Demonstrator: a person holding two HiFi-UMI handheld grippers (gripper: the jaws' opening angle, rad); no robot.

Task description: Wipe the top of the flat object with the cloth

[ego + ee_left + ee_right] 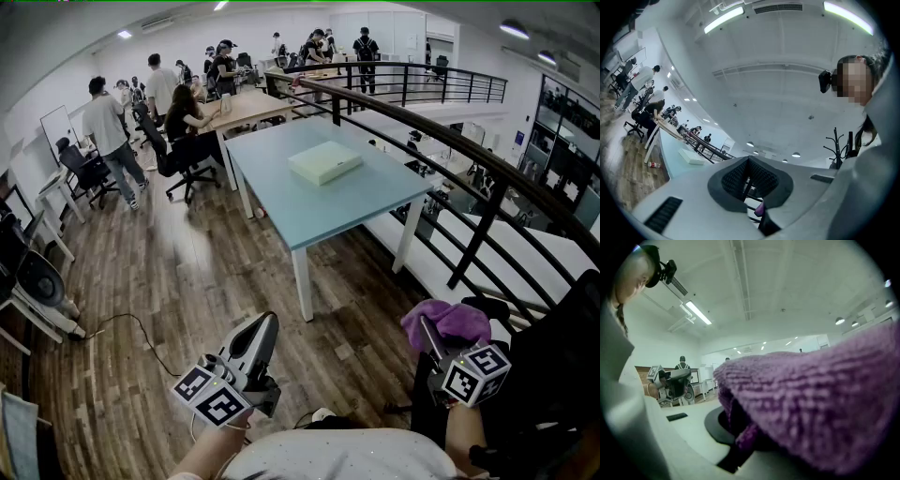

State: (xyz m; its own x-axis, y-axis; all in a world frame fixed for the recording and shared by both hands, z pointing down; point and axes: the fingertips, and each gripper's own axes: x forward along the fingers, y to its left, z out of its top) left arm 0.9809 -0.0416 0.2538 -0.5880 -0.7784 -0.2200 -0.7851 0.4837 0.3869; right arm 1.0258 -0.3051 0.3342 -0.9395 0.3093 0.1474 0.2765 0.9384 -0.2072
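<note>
Head view: purple cloth (450,321) in right gripper (435,343)

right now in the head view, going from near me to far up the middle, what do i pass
left gripper → blue-green table → flat pale object → wooden desk

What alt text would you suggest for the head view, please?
The right gripper, low right, grips a purple cloth; the left gripper is shut and empty. Ahead, a pale flat object lies on a light blue table, people beyond.
</note>
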